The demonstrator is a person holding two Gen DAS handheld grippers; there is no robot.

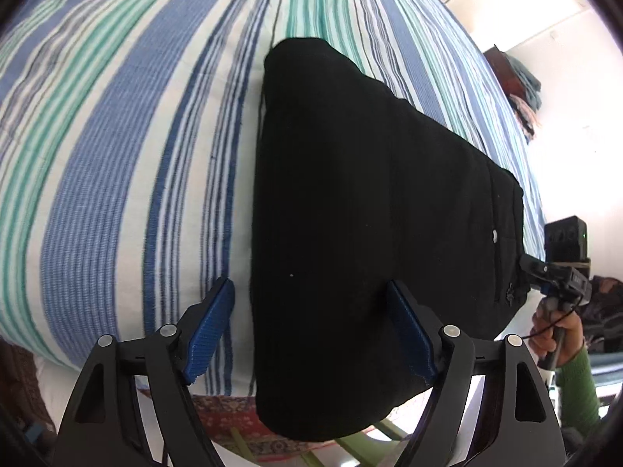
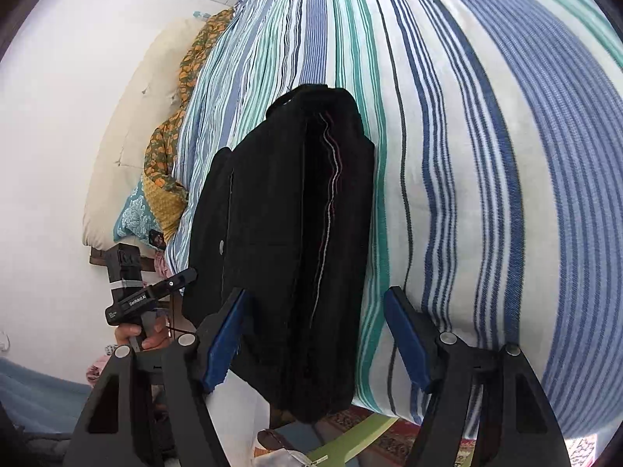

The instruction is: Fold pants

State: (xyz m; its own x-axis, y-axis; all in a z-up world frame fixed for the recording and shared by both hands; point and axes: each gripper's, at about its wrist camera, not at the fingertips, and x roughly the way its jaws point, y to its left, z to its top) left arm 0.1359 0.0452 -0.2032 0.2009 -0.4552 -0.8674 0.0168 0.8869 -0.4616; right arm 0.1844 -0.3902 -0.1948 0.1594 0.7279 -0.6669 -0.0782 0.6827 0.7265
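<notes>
Black pants (image 1: 370, 202) lie folded into a long band on the striped bed sheet (image 1: 117, 155), with one end hanging over the near edge of the bed. My left gripper (image 1: 311, 288) hovers open over that end; its blue pads (image 1: 210, 330) stand wide apart, one over the sheet and one over the cloth, gripping nothing. In the right wrist view the pants (image 2: 280, 214) run away from me, with a light seam line down the middle. My right gripper (image 2: 317, 295) is open too, straddling the near end with its pads (image 2: 405, 334) clear of the fabric.
A cream pillow (image 2: 128, 128) and an orange-green patterned cloth (image 2: 175, 116) lie at the bed's far end by the white wall. A patterned rug (image 1: 241, 420) and a green bar (image 2: 350, 439) lie below the bed edge. A hand in a green sleeve (image 1: 576, 385) holds the other gripper.
</notes>
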